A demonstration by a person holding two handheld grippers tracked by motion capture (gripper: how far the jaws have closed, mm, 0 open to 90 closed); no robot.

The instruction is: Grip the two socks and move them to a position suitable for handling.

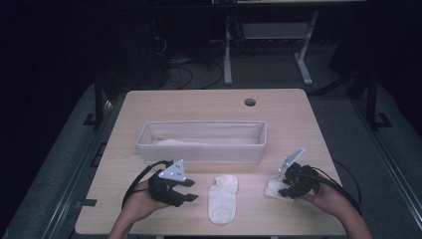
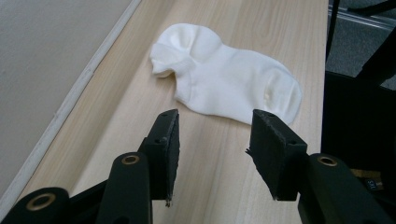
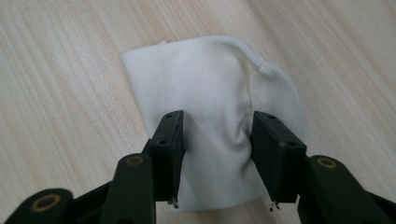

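A white ankle sock (image 1: 222,196) lies flat near the table's front edge, between my two grippers. My left gripper (image 1: 186,190) hovers just left of it, open and empty. In the left gripper view the sock (image 2: 224,84) lies a little beyond the left gripper (image 2: 215,140). A second white sock (image 1: 271,189), folded, lies at the front right. My right gripper (image 1: 286,190) is down on it. In the right gripper view the right gripper (image 3: 217,140) stands open with its jaws astride this sock (image 3: 205,88), and the cloth puckers beside the right-hand jaw.
A long white fabric bin (image 1: 199,152) stands across the middle of the table, with a pale cloth item (image 1: 176,142) lying inside. A round cable hole (image 1: 250,102) sits near the table's far edge. Dark floor, cables and desk legs lie beyond.
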